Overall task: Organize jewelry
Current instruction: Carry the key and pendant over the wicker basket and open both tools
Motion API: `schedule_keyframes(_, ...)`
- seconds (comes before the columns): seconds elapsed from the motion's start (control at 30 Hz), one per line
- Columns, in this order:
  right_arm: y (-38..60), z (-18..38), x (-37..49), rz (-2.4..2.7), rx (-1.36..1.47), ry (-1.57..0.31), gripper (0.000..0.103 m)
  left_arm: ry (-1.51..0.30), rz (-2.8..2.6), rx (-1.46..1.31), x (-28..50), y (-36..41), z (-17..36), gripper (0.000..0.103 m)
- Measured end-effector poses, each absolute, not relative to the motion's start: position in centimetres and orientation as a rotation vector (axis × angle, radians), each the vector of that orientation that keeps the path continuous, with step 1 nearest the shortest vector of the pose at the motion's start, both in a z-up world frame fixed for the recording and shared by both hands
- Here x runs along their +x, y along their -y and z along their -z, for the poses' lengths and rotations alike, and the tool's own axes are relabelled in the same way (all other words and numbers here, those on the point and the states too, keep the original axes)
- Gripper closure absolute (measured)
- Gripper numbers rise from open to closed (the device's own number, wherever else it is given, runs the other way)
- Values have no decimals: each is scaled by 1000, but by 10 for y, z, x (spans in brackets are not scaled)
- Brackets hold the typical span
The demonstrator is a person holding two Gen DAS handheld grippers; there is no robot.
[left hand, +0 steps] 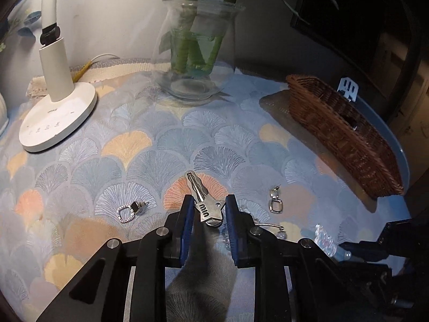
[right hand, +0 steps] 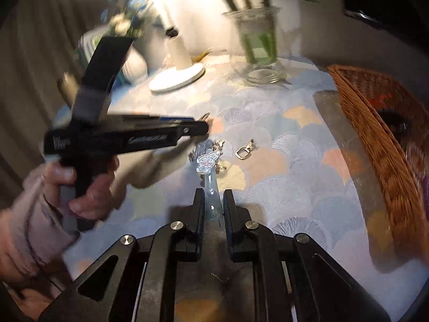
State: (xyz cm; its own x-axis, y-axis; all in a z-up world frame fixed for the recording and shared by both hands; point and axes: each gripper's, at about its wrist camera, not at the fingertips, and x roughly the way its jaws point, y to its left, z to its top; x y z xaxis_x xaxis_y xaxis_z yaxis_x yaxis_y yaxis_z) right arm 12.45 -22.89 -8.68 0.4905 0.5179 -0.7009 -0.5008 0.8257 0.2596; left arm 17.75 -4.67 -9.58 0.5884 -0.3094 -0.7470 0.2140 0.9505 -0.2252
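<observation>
Your left gripper [left hand: 207, 210] grasps a silver hair clip [left hand: 203, 201] just above the fan-patterned cloth [left hand: 134, 145]; your right gripper [right hand: 213, 204] pinches a clear hairpin [right hand: 210, 177]. Nearby lie a rhinestone earring [left hand: 131, 210] at left and a square-link earring [left hand: 276, 200] at right. Farther right sits the wicker basket [left hand: 346, 134]; far back stand the lamp [left hand: 57, 102] and glass vase [left hand: 194, 48].

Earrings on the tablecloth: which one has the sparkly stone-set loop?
The square-loop earring with the dark stud, left of the left hand-held gripper. The plain silver square-loop earring lies right, toward the brown wicker basket.
</observation>
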Motion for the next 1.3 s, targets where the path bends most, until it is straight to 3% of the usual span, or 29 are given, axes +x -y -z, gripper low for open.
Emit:
schedule_keyframes(0.27,295,59,106,-658,280,-798,87,-908,586,-368,139,47,81,80)
schedule_keyframes(0.73,384,-1,100,-349,279,-675,87,-867,724,-164,162,146,23,80)
schedule_keyframes(0.97,432,30,155,-191,488,-787,87,-871,650,-192,233,185,12,79)
schedule_keyframes(1.3,451,52,246,-87,531,-983,87,-874,608,-80,300,233,21,80)
